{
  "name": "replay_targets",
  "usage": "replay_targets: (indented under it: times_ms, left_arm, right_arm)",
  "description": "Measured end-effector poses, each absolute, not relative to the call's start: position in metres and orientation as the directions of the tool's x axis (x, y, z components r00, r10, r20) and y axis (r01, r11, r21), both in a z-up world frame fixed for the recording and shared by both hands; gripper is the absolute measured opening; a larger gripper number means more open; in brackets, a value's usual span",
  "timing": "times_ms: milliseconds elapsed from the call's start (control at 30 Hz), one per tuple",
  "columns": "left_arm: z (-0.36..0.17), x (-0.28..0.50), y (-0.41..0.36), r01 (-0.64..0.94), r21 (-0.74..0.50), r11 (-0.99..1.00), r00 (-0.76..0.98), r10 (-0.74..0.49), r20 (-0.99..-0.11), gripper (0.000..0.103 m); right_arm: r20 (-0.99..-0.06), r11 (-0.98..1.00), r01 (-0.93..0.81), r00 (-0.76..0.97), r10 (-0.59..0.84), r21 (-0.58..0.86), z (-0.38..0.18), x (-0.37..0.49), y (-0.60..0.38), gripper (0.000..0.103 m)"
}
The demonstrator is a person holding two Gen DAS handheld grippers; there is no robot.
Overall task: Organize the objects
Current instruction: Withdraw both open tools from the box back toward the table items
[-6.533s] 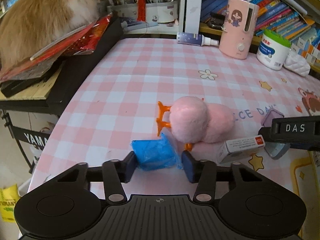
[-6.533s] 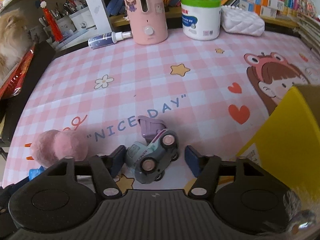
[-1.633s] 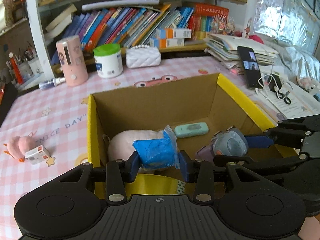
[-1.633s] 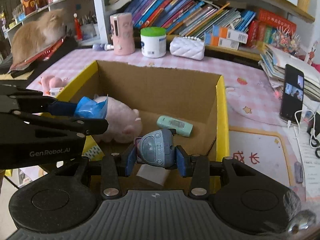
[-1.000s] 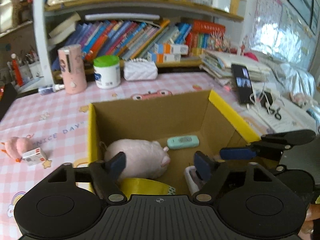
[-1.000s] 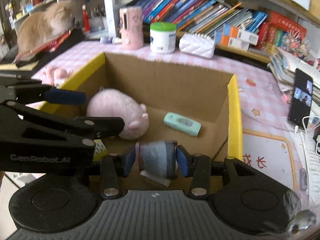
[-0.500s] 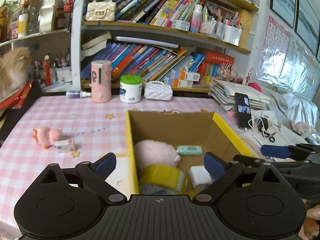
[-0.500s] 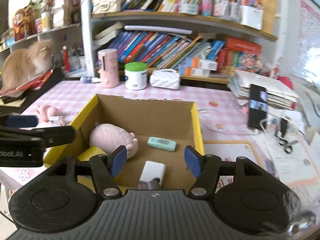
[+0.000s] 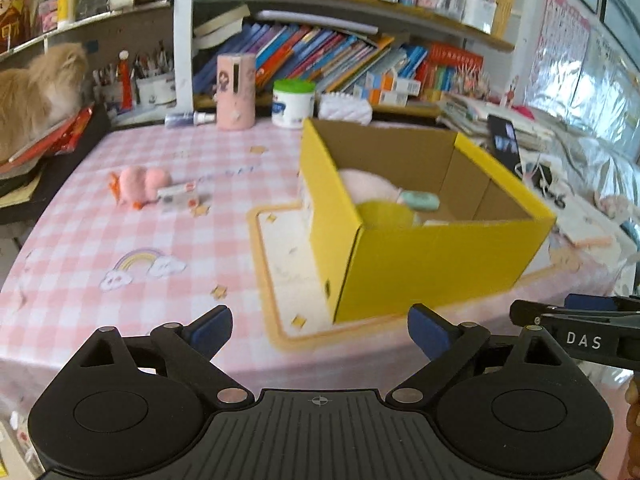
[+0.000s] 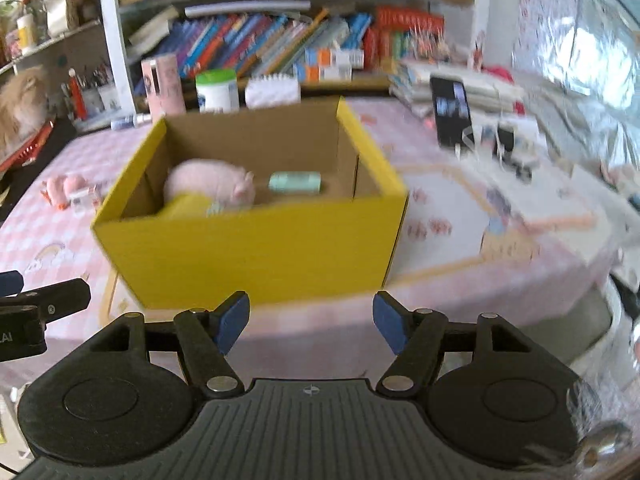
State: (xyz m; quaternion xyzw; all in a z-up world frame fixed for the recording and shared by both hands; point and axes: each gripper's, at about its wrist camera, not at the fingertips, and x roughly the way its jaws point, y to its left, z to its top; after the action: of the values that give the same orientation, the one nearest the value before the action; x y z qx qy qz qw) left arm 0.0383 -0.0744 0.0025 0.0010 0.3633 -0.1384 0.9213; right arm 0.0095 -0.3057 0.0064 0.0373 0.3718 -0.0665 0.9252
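Left claw (image 9: 320, 330): spread wide, nothing was held between its blue pads, kept above the near tabletop edge.
Right claw (image 10: 310, 322): jaws had just been opening, nothing was seen between them, held before the box.
Yellow box (image 10: 256, 240): stood on the pink checked tabletop (image 9: 120, 232); a pink plush (image 10: 210, 186), a mint case (image 10: 294, 182) and a yellow roll (image 9: 384, 214) were seen inside.
Pink toy (image 9: 140, 184): left on the tabletop, a small white carton (image 9: 178, 194) just beside it.

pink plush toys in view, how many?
2. One pink plush lies inside the yellow box; a smaller pink plush lies on the tablecloth left of it. Others may be hidden.
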Motion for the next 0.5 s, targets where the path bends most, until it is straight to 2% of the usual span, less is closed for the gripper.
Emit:
replay_targets:
  times_ms: [500]
  left_arm:
    - [-0.011,0.002,-0.007,0.188,-0.074,0.979,0.657,-0.182,-0.732,0.096]
  right_arm:
    - [-0.763,0.997,0.062,0.647,-0.002,0.049,-0.015,-0.023,-0.225,0.072]
